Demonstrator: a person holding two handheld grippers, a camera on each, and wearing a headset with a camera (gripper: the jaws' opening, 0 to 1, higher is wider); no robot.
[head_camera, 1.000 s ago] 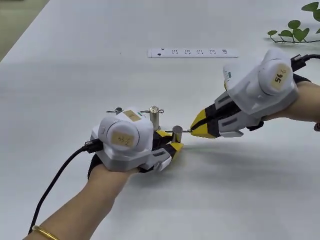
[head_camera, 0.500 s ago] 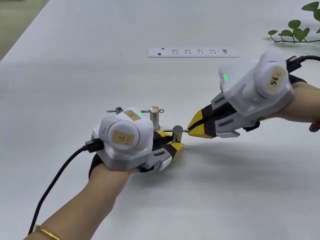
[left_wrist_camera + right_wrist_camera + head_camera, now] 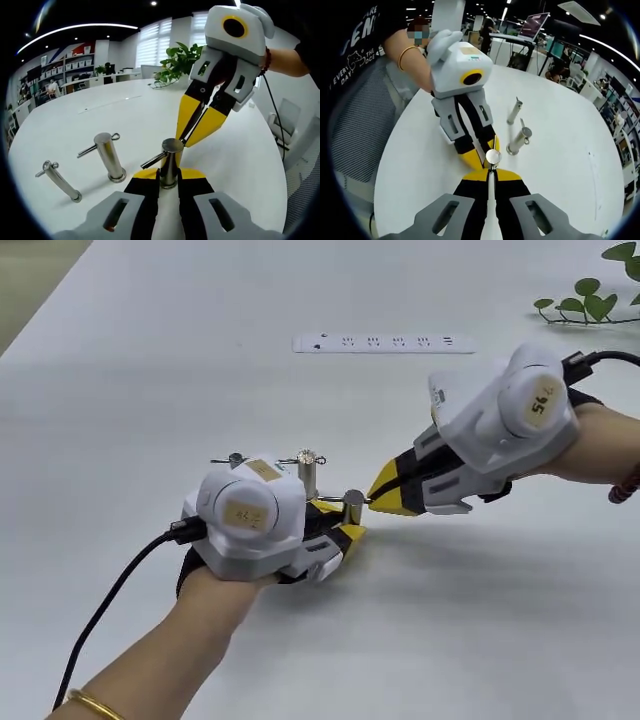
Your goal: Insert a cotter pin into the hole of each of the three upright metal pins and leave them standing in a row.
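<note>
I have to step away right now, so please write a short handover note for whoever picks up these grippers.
Left gripper: shut on the third metal pin, holding it upright on the table.
Right gripper: shut on the cotter pin, whose tip pokes out the pin's far side.
Done: the middle pin and the far pin stand alongside, each with a cotter pin through it.
Left: push this one home if needed, release both, check the row.
</note>
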